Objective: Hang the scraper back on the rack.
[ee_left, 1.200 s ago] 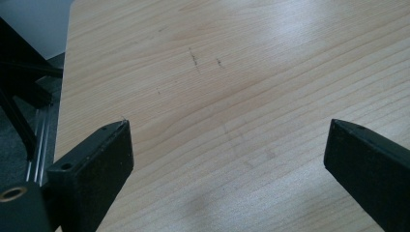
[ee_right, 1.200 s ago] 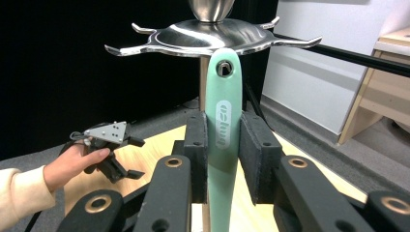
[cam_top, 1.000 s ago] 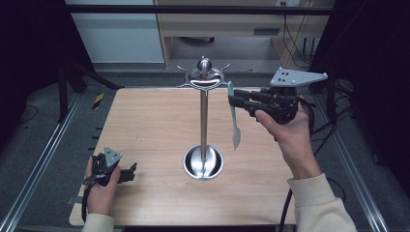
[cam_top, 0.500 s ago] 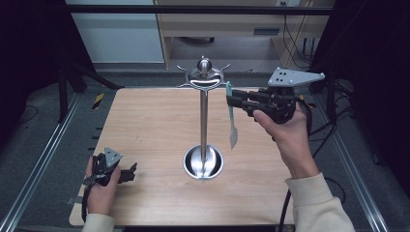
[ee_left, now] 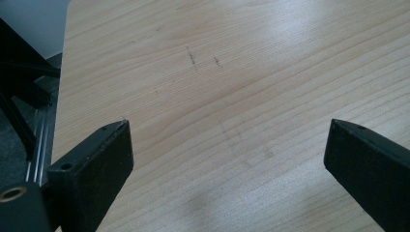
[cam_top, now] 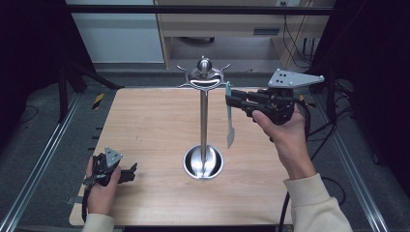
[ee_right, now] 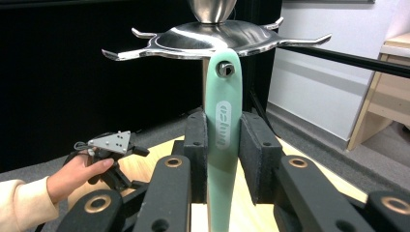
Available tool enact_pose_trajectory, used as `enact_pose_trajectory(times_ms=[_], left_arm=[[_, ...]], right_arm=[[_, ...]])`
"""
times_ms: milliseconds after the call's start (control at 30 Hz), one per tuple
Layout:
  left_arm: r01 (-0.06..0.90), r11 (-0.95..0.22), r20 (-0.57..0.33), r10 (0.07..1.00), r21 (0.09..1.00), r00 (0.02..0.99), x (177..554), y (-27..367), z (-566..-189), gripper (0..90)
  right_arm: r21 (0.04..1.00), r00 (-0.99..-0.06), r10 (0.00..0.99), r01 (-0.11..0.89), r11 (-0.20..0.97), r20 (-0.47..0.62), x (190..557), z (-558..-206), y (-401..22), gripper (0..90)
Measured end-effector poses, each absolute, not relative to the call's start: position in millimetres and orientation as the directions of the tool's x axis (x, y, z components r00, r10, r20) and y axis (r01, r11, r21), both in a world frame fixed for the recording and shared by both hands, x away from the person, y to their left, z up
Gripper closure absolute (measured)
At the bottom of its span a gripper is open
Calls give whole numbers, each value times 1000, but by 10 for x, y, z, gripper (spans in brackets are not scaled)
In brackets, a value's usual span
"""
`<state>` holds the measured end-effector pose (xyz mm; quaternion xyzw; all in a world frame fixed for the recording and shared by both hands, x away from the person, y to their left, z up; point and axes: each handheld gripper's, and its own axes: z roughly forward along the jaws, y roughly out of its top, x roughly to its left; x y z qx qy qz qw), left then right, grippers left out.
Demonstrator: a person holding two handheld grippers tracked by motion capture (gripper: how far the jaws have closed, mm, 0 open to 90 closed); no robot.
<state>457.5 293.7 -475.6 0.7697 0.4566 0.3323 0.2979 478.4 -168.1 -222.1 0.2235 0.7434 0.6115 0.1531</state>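
Note:
A mint-green utensil [cam_top: 229, 121] hangs blade-down from my right gripper [cam_top: 231, 101], which is shut on its handle and held high, just right of the steel hook stand [cam_top: 204, 116]. In the right gripper view the handle [ee_right: 223, 145] stands upright between the two pads. Its eyelet [ee_right: 225, 69] sits right at a prong under the stand's crown [ee_right: 212, 41]; whether the prong passes through the eyelet I cannot tell. My left gripper [cam_top: 129, 172] rests on the table's near-left corner. It is open, with bare wood between its jaws [ee_left: 227, 145].
The stand's round base [cam_top: 203, 162] sits mid-table on the wooden top [cam_top: 145, 121]. Several curved prongs ring the crown [cam_top: 205, 76]. A metal frame rail [cam_top: 43, 159] runs along the left side, and cables [cam_top: 333, 140] trail at the right.
My right gripper has carried the green utensil slightly left, closer to the stand's crown. The left gripper has stayed where it was.

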Motion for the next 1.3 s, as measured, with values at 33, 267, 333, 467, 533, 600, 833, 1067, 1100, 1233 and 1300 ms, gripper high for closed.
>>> enact_pose_trajectory(times_ms=[33, 267, 333, 467, 533, 600, 833, 1067, 1100, 1233, 1300], left_arm=[[505, -406, 240, 901, 762, 363, 4575, 2937, -4756, 33], [504, -408, 241, 900, 762, 364, 4574, 2935, -4755, 33], [504, -409, 242, 899, 761, 364, 4574, 2934, -4757, 33], [504, -409, 242, 899, 761, 365, 4574, 2932, -4757, 33], [504, -408, 240, 900, 761, 365, 4575, 2931, -4757, 33], [505, -408, 239, 899, 761, 367, 4577, 2928, -4759, 33], [506, -411, 241, 898, 759, 367, 4576, 2927, -4762, 33], [506, -413, 243, 897, 757, 369, 4579, 2920, -4767, 33], [508, -416, 244, 896, 754, 372, 4578, 2920, -4768, 33], [509, -414, 243, 897, 755, 369, 4576, 2926, -4769, 32], [509, -418, 246, 895, 753, 371, 4575, 2922, -4771, 32]], right_arm=[[978, -852, 521, 143, 152, 43, 4783, -2222, -1678, 742], [979, -850, 526, 137, 149, 39, 4777, -2231, -1671, 741], [980, -849, 526, 137, 146, 41, 4777, -2235, -1673, 740], [980, -849, 528, 136, 144, 40, 4775, -2238, -1675, 738], [980, -848, 530, 132, 146, 36, 4771, -2239, -1676, 729], [980, -849, 527, 132, 147, 36, 4767, -2240, -1681, 689], [981, -831, 556, 124, 152, 19, 4715, -2235, -1755, 611], [979, -763, 647, 128, 156, -4, 4669, -2342, -1903, 434], [979, -751, 660, 132, 155, -3, 4664, -2369, -1931, 414], [981, -711, 703, 138, 140, 0, 4650, -2501, -2046, 312], [982, -698, 716, 136, 131, 1, 4639, -2574, -2093, 272]])
